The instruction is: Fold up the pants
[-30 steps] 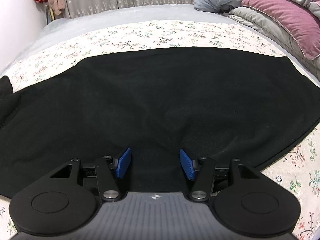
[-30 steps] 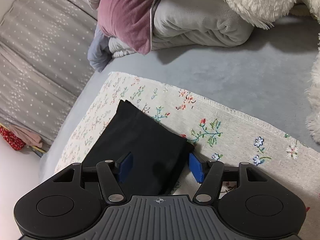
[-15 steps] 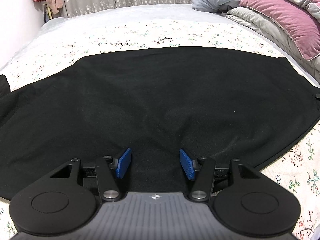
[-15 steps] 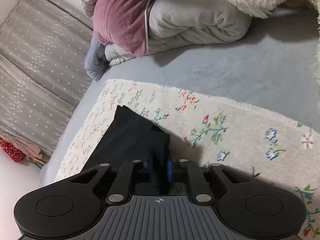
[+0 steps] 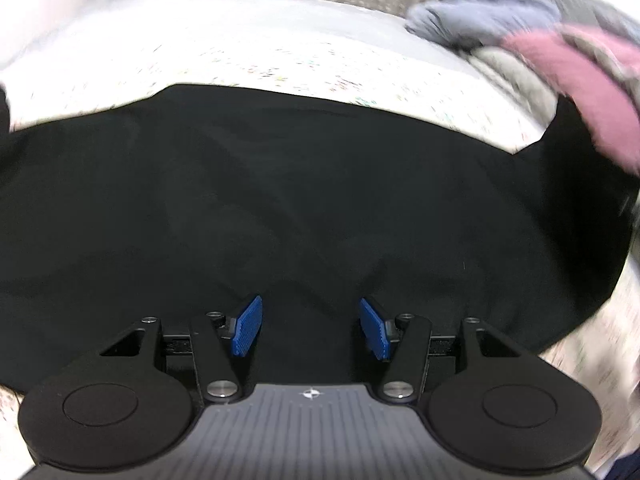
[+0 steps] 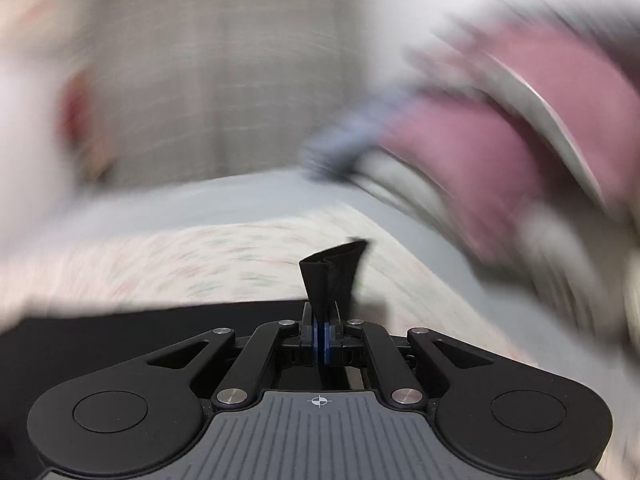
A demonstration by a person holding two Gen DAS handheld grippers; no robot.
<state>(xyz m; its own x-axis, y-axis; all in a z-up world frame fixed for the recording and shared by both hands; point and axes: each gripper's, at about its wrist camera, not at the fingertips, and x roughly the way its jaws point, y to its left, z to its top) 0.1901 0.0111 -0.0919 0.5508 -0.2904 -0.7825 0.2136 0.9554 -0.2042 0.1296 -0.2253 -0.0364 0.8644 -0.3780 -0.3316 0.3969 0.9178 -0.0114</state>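
Note:
Black pants (image 5: 304, 200) lie spread across a floral sheet (image 5: 256, 56) on the bed. My left gripper (image 5: 310, 328) is open and empty, low over the near part of the pants. My right gripper (image 6: 323, 340) is shut on a pinched corner of the black pants (image 6: 332, 276), which sticks up between its blue pads. More black cloth (image 6: 120, 332) lies flat to its left. In the left wrist view the far right corner of the pants (image 5: 568, 128) is lifted off the sheet. The right wrist view is heavily blurred.
A pink pillow (image 5: 592, 88), grey bedding (image 5: 516, 76) and a blue-grey blanket (image 5: 472, 20) are piled at the far right of the bed. A grey curtain (image 6: 224, 80) hangs behind the bed. Grey bedsheet (image 6: 224, 200) lies beyond the floral sheet.
My right gripper closed on the pants' corner and has swung it up and leftward, fast. The pants' right corner has lifted. My left gripper stays open over the pants.

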